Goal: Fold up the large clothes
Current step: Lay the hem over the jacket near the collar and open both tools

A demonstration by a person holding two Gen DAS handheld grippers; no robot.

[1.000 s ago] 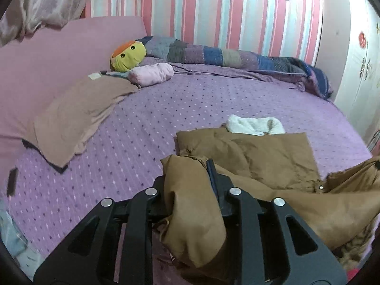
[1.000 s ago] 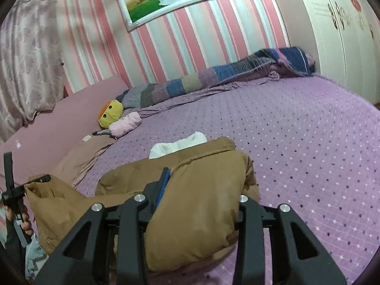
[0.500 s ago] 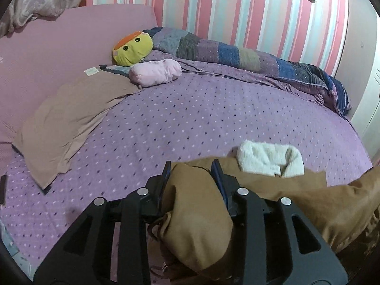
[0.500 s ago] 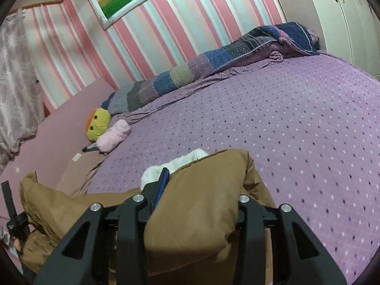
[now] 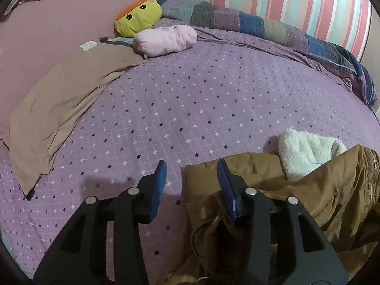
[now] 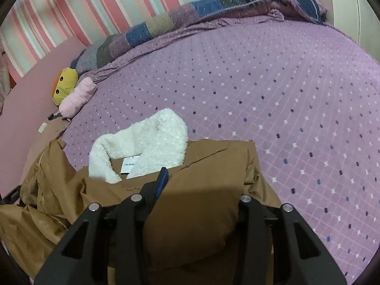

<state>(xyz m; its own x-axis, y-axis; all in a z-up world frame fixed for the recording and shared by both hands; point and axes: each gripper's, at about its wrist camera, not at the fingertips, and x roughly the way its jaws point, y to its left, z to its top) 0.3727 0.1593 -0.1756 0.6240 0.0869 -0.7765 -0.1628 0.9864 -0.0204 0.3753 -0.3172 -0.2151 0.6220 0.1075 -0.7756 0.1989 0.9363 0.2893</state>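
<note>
Both grippers have carried the brown coat (image 6: 204,204) forward onto the bed (image 5: 213,99); now the left gripper (image 5: 191,178) is opening and empty, while the right gripper (image 6: 201,190), also opening, still has the fold between its jaws, to lay it flat.

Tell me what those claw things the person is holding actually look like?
Both are matte black plastic frames with triangular cut-outs and round silver screw heads. The left gripper has two flat fingers faced with ribbed blue pads. The right gripper is built the same; only one blue pad shows. No cables, sleeves or hands appear.
</note>
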